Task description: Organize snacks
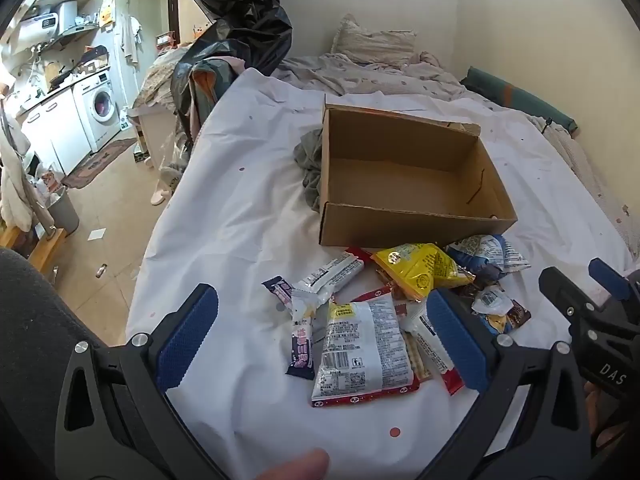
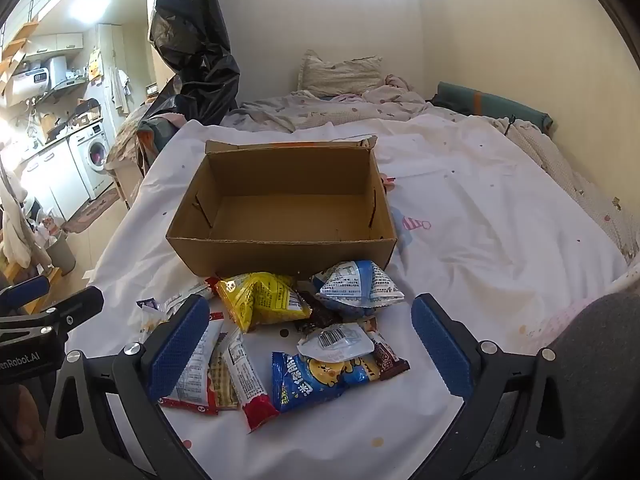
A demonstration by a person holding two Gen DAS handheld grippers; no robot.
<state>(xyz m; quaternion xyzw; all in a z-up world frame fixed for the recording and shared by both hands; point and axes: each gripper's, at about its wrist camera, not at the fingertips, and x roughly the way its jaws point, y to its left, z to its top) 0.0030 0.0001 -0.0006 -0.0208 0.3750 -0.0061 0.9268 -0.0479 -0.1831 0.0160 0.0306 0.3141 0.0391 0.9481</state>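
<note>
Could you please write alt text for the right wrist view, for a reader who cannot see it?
An empty cardboard box sits on a white sheet covering a bed, with a pile of snack packets loose in front of it. The right tongs hang open above the pile, holding nothing. The left tongs show at the left edge.

cardboard box (image 2: 280,256): matt brown corrugated card, raw cut edges.
snack packets (image 2: 320,376): glossy printed plastic film, crinkled.
yellow packet (image 1: 420,270): shiny foil-like film.
bed sheet (image 1: 240,216): white matt cloth, creased.
left gripper (image 1: 320,340): matt black plastic body, bright metal screws.
fingers (image 2: 178,344): blue pads, fine knurled texture.
black bag (image 1: 244,12): glossy thin plastic.
floor (image 1: 108,208): smooth beige tile.
</note>
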